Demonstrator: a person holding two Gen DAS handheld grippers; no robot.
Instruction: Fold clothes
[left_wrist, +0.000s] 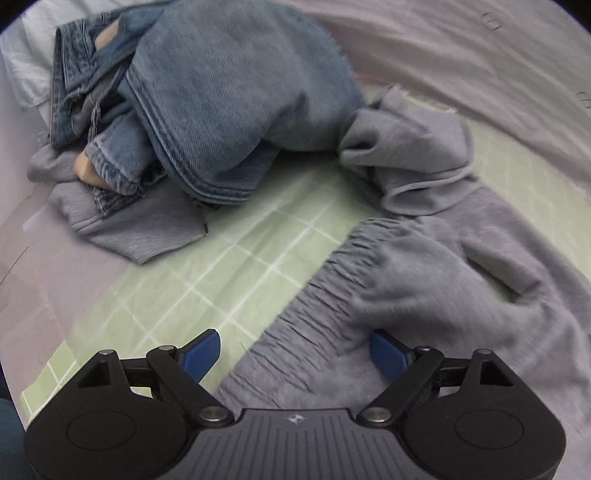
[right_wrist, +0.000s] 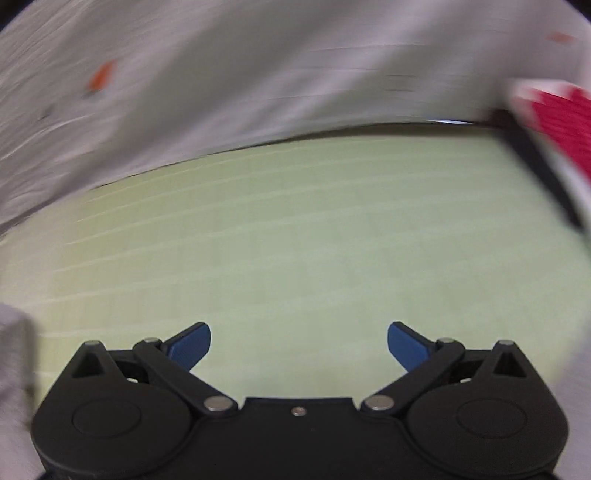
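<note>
Grey sweatpants (left_wrist: 461, 280) lie spread on a green checked sheet (left_wrist: 207, 280), their gathered waistband running diagonally toward the lower middle of the left wrist view. My left gripper (left_wrist: 295, 354) hovers over that waistband with its blue pads wide apart, open, pressing on nothing. A crumpled pile of blue jeans (left_wrist: 221, 103) sits at the upper left, lying on another grey garment (left_wrist: 147, 229). In the blurred right wrist view my right gripper (right_wrist: 299, 347) stands open over bare green sheet (right_wrist: 295, 240), with nothing between its fingers.
Pale pink-grey bedding (left_wrist: 480, 66) borders the green sheet along the top and right. In the right wrist view the same pale bedding (right_wrist: 258, 74) fills the top, with a red-and-white cloth (right_wrist: 557, 114) at the right edge and grey fabric (right_wrist: 14, 354) at the left edge.
</note>
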